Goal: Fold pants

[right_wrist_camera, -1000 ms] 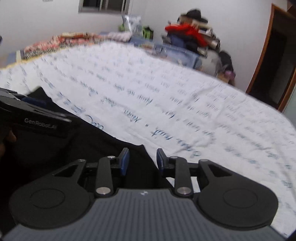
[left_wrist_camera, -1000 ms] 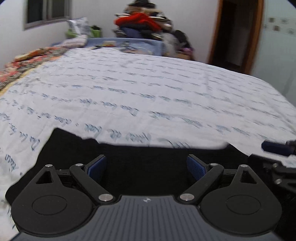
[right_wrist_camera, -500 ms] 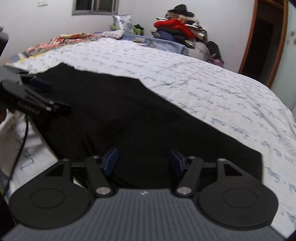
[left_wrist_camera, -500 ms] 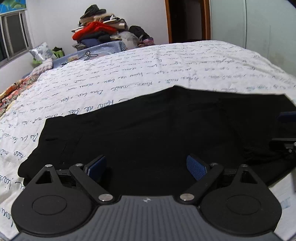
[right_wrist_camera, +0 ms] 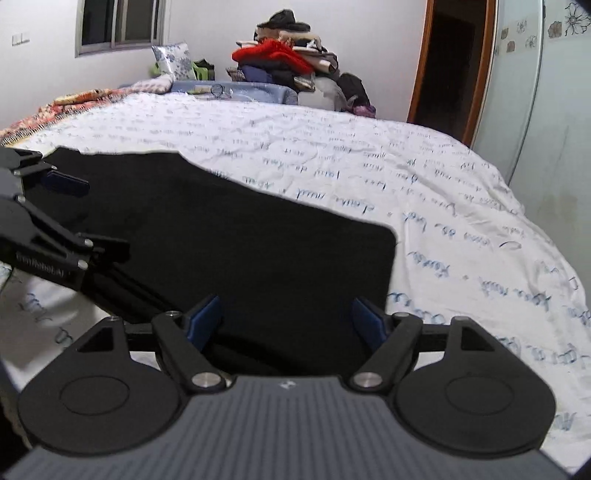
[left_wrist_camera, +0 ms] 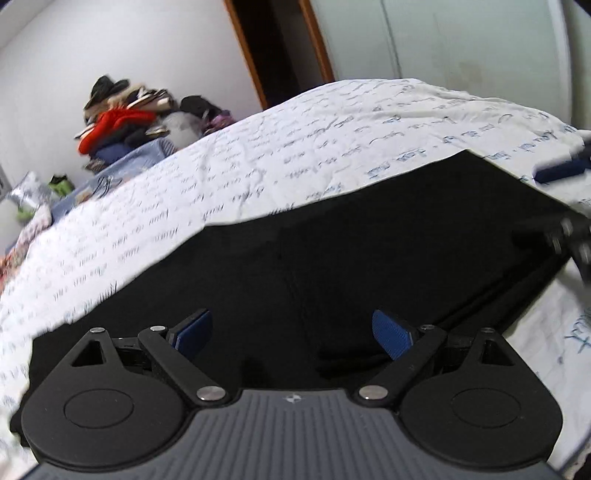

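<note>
Black pants (left_wrist_camera: 369,258) lie flat on a bed with a white sheet printed with blue script (left_wrist_camera: 295,147); they also show in the right wrist view (right_wrist_camera: 258,240). My left gripper (left_wrist_camera: 291,330) is open and empty, low over the near edge of the pants. My right gripper (right_wrist_camera: 286,319) is open and empty over the pants' near right part. The left gripper shows at the left of the right wrist view (right_wrist_camera: 70,210), the right gripper at the right edge of the left wrist view (left_wrist_camera: 565,206).
A pile of clothes (right_wrist_camera: 288,62) sits past the far end of the bed. A doorway (right_wrist_camera: 447,62) and a pale wardrobe door (right_wrist_camera: 546,92) stand at the right. A patterned blanket (right_wrist_camera: 74,103) lies at the far left, under a window (right_wrist_camera: 118,22).
Both grippers have pulled back and tilted, so more of the pants shows. My right gripper has opened from nearly shut to wide. The left gripper has stayed open and turned right.
</note>
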{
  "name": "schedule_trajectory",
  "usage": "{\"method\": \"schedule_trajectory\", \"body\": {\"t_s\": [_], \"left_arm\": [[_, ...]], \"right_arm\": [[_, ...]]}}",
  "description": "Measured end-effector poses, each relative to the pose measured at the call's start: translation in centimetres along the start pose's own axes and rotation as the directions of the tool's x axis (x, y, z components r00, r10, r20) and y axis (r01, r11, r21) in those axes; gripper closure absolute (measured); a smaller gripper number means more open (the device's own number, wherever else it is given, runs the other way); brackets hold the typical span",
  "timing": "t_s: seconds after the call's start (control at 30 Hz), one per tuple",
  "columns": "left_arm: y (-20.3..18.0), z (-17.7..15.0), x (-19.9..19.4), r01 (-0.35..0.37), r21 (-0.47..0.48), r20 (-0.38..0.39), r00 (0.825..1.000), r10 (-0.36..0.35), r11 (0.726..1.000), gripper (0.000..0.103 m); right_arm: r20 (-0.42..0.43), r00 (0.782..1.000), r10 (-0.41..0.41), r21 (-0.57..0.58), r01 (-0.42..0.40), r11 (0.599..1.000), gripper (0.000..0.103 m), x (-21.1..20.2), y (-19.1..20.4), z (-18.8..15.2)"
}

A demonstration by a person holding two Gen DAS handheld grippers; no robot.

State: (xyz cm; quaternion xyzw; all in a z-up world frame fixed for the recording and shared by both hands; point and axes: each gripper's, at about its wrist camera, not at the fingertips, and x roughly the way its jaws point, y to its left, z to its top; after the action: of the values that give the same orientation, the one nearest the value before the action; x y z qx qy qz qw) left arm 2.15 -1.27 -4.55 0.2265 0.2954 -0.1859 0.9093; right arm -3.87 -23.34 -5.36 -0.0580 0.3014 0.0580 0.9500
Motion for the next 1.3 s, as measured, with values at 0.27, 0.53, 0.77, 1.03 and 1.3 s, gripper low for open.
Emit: {"method": "schedule_trajectory", "body": {"t_s": [0.27, 0.53, 0.77, 1.03, 1.3], "left_arm": [[-0.6, 5.4, 3.6, 0.126, -0.089, 0.099, 0.988, -0.117, 0.988, 0.009], [-0.6, 6.3, 8.5, 0.132, -0.173, -0.011, 0.991, -0.136, 0.976, 0.008], [-0.3, 5.7, 7.8, 0.09, -0.223, -0.037, 0.994, -0.1, 0.971, 0.009], [0.1, 5.4, 6.7, 0.061, -0.23, -0.037, 0.997, -0.072, 0.971, 0.009], [1.6, 4.7, 6.3, 0.015, -0.265, -0.057, 0.998, -0.031, 0.964, 0.009]], "right_arm": [[0.061, 0.998, -0.015, 0.09, 0.01, 0.996, 0.049, 3.8, -3.6, 4.5], [-0.033, 0.999, 0.018, 0.208, -0.011, 0.978, 0.065, 9.2, -6.1, 5.4], [-0.001, 1.0, -0.006, 0.056, 0.006, 0.998, 0.044, 5.2, -2.2, 4.2], [-0.001, 0.993, -0.118, -0.014, 0.118, 0.993, 0.032, 4.3, -0.7, 2.7], [-0.026, 0.99, -0.139, -0.092, 0.136, 0.986, 0.021, 4.6, 0.9, 2.0]]}}
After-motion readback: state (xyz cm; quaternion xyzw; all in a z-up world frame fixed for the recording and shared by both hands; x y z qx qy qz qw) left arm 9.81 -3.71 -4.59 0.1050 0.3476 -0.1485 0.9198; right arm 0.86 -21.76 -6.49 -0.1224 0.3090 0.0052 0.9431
